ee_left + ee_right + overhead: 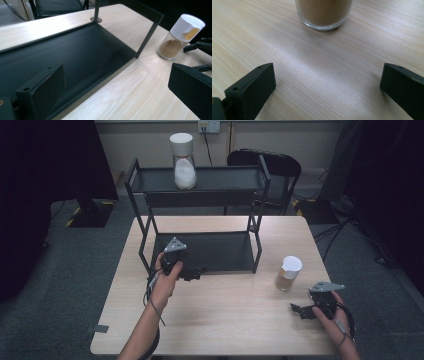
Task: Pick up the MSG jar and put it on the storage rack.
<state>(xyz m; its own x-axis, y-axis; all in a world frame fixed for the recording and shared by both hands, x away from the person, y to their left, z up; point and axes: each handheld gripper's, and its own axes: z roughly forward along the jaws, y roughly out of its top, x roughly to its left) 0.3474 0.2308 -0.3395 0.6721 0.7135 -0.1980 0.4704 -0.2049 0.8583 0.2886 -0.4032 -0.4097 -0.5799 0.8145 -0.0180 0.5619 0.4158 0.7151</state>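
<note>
High view: fixed above the person's side, facing forward and down over the whole table (220, 320) and black rack (200, 250)
Left gripper view: low by the rack's bottom shelf; looks across the tabletop to the spice jar (180, 37)
Right gripper view: close on the jar's base
Shared: jar and tabletop

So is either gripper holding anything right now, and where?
Nothing is held. The right gripper, jaws open, faces the glass jar of brown powder without touching it; the left gripper is open too.
</note>
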